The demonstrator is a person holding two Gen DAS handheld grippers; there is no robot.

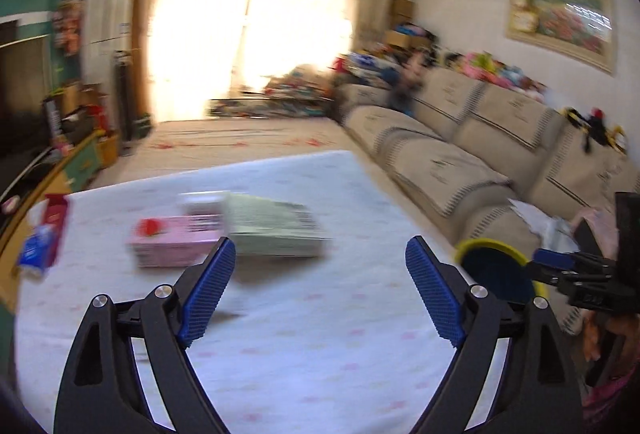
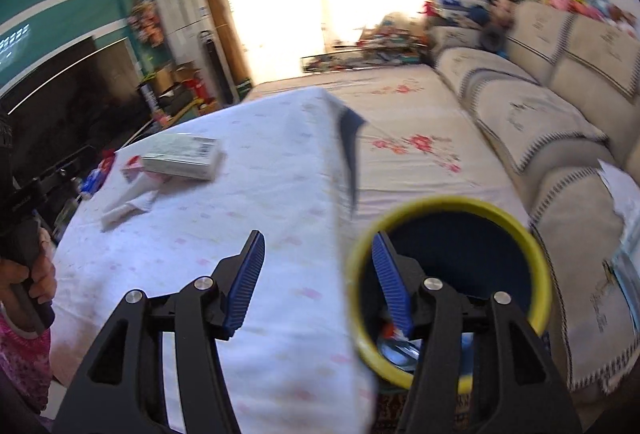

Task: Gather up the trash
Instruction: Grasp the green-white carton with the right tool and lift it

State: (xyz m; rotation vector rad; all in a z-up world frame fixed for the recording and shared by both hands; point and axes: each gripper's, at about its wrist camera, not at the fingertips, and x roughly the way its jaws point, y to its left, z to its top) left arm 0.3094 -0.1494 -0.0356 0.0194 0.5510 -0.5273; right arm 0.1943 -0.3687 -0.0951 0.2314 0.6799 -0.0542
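Left gripper point(image 1: 320, 282): spread wide, empty, over the tabletop point(image 1: 300, 354). Ahead-left: pink box point(image 1: 172, 246); green box point(image 1: 276, 230) touching it. Right gripper point(image 2: 318, 282): parted, empty. Yellow-rimmed bin point(image 2: 532, 246), trash inside, under its right finger.

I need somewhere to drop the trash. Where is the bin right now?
The bin stands on the floor off the table's right edge, between it and the sofa, in the right wrist view.
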